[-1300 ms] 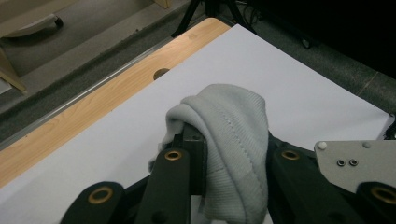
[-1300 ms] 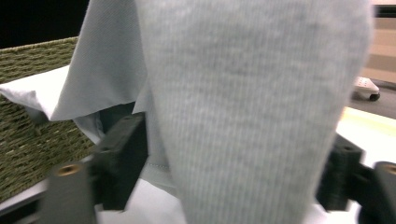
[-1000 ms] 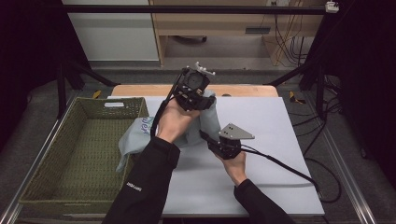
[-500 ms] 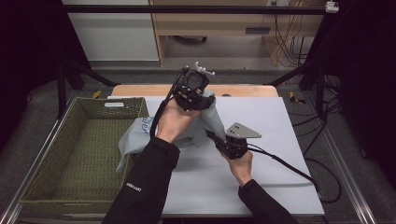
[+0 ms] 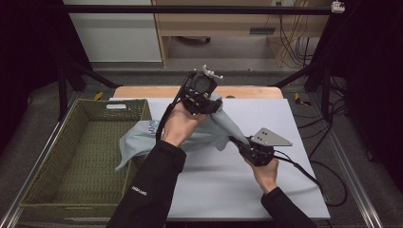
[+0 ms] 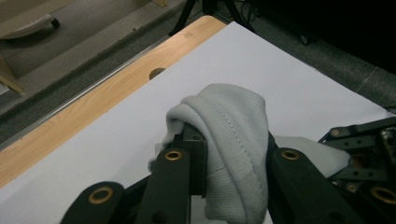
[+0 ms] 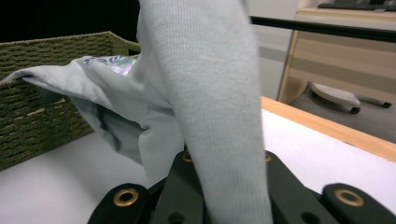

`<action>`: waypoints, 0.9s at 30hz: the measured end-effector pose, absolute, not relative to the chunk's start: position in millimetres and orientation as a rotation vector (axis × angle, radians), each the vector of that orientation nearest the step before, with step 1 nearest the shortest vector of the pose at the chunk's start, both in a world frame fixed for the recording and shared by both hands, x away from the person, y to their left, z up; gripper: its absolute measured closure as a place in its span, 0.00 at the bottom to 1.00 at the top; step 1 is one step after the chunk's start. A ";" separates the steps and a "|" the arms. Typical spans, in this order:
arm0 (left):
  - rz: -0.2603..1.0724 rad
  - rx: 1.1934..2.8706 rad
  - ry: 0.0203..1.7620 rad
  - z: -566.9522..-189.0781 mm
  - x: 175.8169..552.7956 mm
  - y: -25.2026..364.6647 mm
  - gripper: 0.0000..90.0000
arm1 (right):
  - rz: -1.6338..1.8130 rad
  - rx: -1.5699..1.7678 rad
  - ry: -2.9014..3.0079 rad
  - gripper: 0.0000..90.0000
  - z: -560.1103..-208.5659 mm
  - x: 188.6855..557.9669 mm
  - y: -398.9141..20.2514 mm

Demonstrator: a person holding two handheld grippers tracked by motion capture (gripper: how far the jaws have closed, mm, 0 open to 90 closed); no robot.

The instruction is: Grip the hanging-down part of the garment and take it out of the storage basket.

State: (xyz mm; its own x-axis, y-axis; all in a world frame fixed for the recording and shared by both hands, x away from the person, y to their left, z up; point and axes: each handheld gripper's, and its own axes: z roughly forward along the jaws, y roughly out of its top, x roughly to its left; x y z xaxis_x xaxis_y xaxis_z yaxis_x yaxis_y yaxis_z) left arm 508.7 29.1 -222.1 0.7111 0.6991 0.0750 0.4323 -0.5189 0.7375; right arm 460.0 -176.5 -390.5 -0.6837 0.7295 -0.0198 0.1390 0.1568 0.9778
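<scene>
Grey garment (image 5: 209, 133) clamped by my left gripper (image 5: 202, 97) and right gripper (image 5: 237, 142); hem at nine o'clock may snag the basket (image 5: 71, 166).

Not much to read here tbh. There's small white lettering on the black sleeve (image 5: 140, 190) near the bottom edge of the high view, too tiny to make out. The grey shirt (image 5: 157, 135) has a bluish print by the basket (image 5: 57, 190), also unreadable.
</scene>
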 end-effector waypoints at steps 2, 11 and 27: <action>0.469 2.184 0.858 -223.6 509.0 27.2 0.83 | 1.559 0.835 1.928 0.99 -387.7 458.4 -184.0; 0.437 2.205 0.823 -227.2 508.4 11.2 0.83 | 1.529 0.869 1.851 0.99 -374.1 451.6 -219.2; 0.430 2.220 0.790 -230.0 505.0 -2.4 0.83 | 1.503 0.883 1.807 0.99 -364.8 445.8 -242.3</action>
State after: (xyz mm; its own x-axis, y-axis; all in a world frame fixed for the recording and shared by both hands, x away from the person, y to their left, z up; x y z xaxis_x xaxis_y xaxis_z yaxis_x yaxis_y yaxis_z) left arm 505.0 -2.4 -230.0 0.7554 0.6521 0.0649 0.4079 -0.5454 0.7322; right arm 445.8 -242.3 -364.8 -0.5838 0.8107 -0.0440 0.1041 0.1285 0.9862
